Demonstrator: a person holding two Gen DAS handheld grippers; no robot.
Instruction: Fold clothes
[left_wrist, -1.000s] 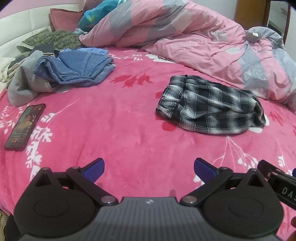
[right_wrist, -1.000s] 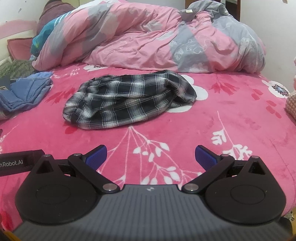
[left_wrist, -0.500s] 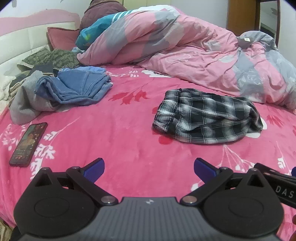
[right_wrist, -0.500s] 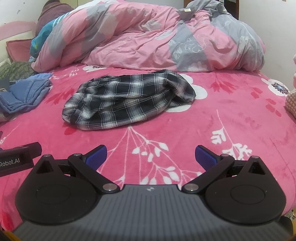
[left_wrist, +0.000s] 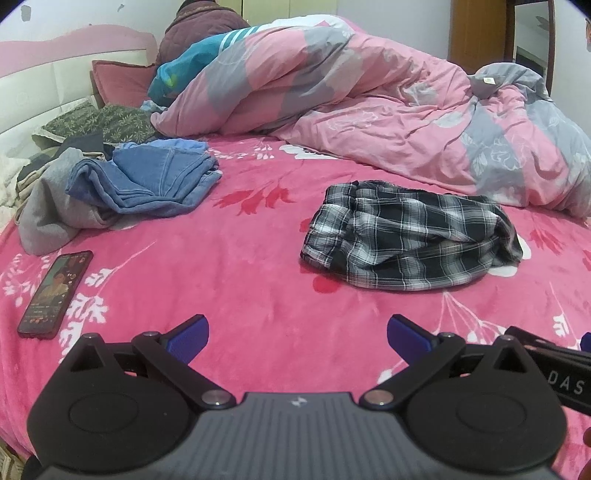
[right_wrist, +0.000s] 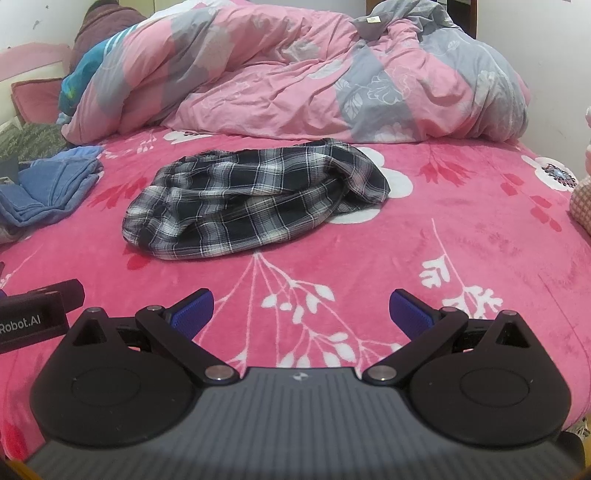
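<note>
Plaid garment (right_wrist: 255, 203) lies crumpled beyond both spread, empty tools (left_wrist: 297, 338) (right_wrist: 301, 312).

Your left gripper (left_wrist: 297, 334) hovers over the pink bed (left_wrist: 236, 280), blue fingers (left_wrist: 188, 338) spread wide and empty. The crumpled plaid garment (left_wrist: 410, 245) lies ahead to the right. A phone (left_wrist: 55, 293) lies left, near blue jeans (left_wrist: 147, 181).

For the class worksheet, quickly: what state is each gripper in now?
Left gripper: open, holding nothing.
Right gripper: open, holding nothing.
</note>
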